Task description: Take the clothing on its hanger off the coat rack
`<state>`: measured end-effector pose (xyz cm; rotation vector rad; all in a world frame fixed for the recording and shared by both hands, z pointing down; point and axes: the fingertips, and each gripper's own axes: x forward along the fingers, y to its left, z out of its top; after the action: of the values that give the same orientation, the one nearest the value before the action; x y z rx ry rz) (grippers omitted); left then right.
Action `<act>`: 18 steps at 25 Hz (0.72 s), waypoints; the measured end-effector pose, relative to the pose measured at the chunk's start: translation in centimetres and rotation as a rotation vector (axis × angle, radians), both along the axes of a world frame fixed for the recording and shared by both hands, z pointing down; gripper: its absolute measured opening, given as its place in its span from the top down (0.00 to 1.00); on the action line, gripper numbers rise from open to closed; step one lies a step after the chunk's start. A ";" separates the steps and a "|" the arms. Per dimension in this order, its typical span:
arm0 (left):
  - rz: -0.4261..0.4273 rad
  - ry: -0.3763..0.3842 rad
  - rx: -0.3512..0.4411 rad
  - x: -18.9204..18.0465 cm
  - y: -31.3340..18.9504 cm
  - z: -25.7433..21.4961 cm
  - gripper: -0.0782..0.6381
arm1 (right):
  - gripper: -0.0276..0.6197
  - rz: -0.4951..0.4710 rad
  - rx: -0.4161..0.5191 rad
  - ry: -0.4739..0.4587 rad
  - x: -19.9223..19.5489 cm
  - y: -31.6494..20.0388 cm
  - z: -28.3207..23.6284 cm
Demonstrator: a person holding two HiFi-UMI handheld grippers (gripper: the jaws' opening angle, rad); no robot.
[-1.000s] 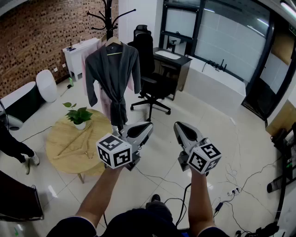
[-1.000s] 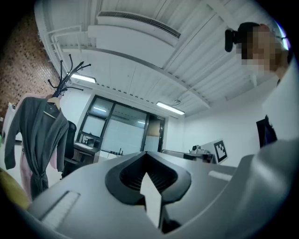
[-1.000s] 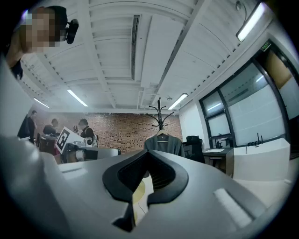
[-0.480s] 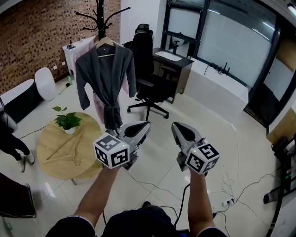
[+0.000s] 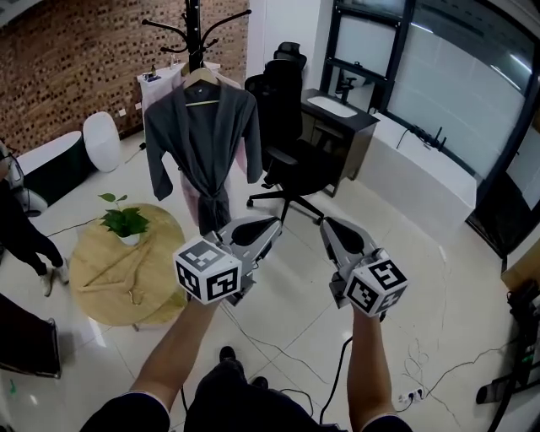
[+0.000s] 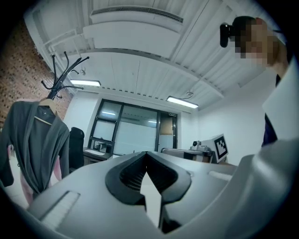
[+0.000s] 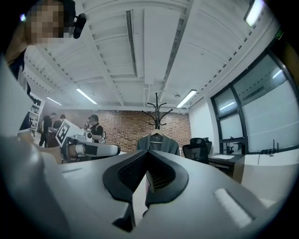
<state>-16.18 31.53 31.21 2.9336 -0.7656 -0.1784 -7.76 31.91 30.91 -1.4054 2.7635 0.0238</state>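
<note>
A grey robe (image 5: 202,139) hangs on a wooden hanger (image 5: 201,78) from the black coat rack (image 5: 194,21) at the far left of the room. Both grippers are held level in front of me, well short of the robe and apart from it. My left gripper (image 5: 268,224) is shut and empty, with the robe (image 6: 39,144) and rack (image 6: 60,81) at the left edge of its view. My right gripper (image 5: 328,225) is also shut and empty. In its own view the robe (image 7: 157,142) shows straight ahead over the jaw tips, under the rack (image 7: 159,109).
A round wooden table (image 5: 93,283) with a potted plant (image 5: 125,221) and a loose hanger (image 5: 126,274) stands left of the left gripper. A black office chair (image 5: 291,160) and a desk (image 5: 342,114) stand right of the rack. Cables (image 5: 278,337) cross the floor. A person (image 5: 21,236) stands far left.
I have walked forward across the floor with both grippers carried along. The chair and desk now look a little nearer. Both grippers' jaws look the same as before.
</note>
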 end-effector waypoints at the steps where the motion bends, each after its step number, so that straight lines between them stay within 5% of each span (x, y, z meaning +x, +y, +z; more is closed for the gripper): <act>1: -0.005 -0.004 0.003 0.0 -0.8 0.0 0.88 | 0.95 -0.005 0.004 -0.002 0.0 -0.8 -0.1; 18: -0.040 -0.004 0.061 -2.3 -19.9 -1.1 0.88 | 0.95 -0.042 0.021 0.025 -3.0 -19.5 -0.9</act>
<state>-18.49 11.63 30.08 2.9780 -0.8352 -0.2031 -10.81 12.37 30.02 -1.3511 2.8040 0.0698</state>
